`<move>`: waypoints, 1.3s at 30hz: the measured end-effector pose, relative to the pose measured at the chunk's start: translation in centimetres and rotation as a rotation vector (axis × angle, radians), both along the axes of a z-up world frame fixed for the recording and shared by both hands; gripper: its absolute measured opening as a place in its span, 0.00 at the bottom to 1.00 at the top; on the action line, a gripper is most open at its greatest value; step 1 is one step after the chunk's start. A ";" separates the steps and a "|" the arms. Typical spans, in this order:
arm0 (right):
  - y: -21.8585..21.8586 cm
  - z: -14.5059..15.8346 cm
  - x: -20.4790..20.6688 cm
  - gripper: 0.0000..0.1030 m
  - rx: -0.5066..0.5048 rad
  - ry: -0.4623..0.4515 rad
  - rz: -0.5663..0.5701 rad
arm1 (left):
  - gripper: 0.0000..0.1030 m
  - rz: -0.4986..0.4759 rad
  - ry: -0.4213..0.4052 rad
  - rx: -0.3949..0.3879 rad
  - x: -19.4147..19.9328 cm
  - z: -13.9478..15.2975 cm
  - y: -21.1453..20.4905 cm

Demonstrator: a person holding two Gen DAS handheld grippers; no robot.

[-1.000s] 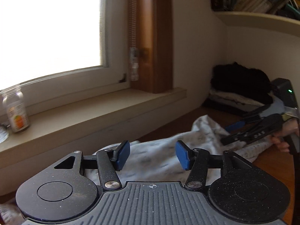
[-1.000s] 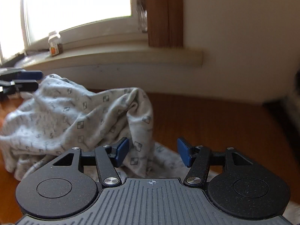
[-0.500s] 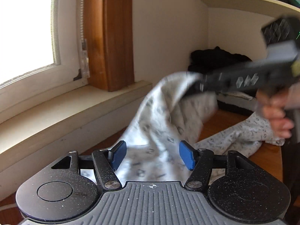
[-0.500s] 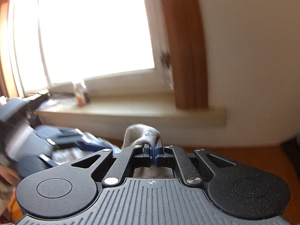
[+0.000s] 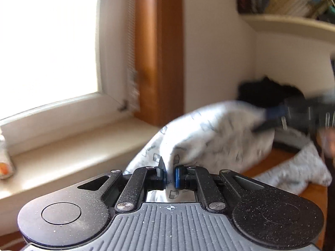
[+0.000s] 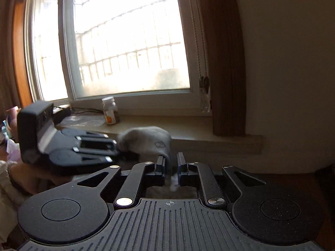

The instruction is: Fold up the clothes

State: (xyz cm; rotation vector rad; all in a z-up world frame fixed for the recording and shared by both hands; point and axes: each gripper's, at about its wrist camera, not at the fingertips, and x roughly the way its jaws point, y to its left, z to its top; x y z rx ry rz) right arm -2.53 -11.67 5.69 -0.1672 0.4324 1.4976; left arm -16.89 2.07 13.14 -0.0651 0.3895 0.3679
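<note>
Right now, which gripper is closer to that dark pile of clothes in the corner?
Right. The right gripper is just in front of the dark pile; the left gripper is farther back, across the patterned cloth that both hold.

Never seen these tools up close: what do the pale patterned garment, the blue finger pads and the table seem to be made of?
The garment looks like soft knit cotton, matte, creasing where it is pinched. The blue pads of the left gripper look rubbery, though that is unsure. The table looks like smooth reddish-brown wood or veneer.
</note>
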 end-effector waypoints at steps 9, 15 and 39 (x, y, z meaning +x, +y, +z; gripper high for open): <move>2.1 -7.7 -1.3 0.42 -0.169 -0.003 0.051 | 0.08 0.023 -0.075 0.022 -3.5 2.9 0.2; 3.7 -10.9 -2.3 0.48 -0.247 -0.030 0.081 | 0.08 0.040 -0.085 0.041 -4.4 3.0 -0.1; -0.1 -8.1 0.3 0.37 -0.143 0.005 0.059 | 0.08 0.148 -0.179 0.053 -8.3 5.9 1.9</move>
